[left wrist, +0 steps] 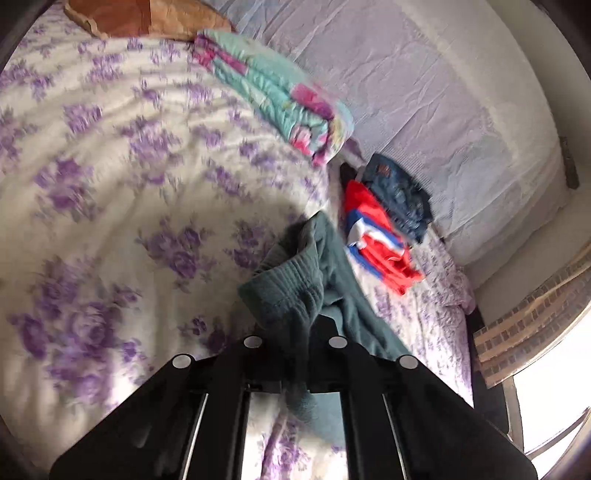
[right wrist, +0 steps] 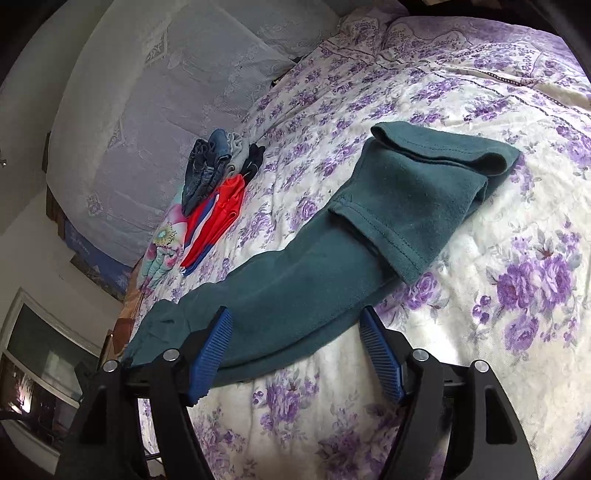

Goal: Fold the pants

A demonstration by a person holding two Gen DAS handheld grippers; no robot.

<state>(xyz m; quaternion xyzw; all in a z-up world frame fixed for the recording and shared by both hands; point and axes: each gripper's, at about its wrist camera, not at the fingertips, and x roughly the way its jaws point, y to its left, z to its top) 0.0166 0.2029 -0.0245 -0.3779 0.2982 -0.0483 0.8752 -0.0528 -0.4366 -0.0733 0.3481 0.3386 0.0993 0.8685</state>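
Note:
Dark teal fleece pants (right wrist: 332, 254) lie on the floral bedspread (right wrist: 498, 184), the leg ends folded back over the middle. My right gripper (right wrist: 295, 321) is open, its blue pads (right wrist: 210, 354) either side of the pants' near edge, not gripping. In the left wrist view my left gripper (left wrist: 295, 332) is shut on the pants' ribbed waistband (left wrist: 288, 291) and holds it bunched above the bed (left wrist: 110, 184); the fingertips are hidden by the cloth.
A stack of folded clothes lies near the wall: jeans (right wrist: 205, 166), a red, white and blue garment (right wrist: 218, 218) and a teal floral blanket (left wrist: 273, 92). A pale lace-covered headboard (right wrist: 166, 92) stands behind. A brown pillow (left wrist: 147, 16) lies at the far end.

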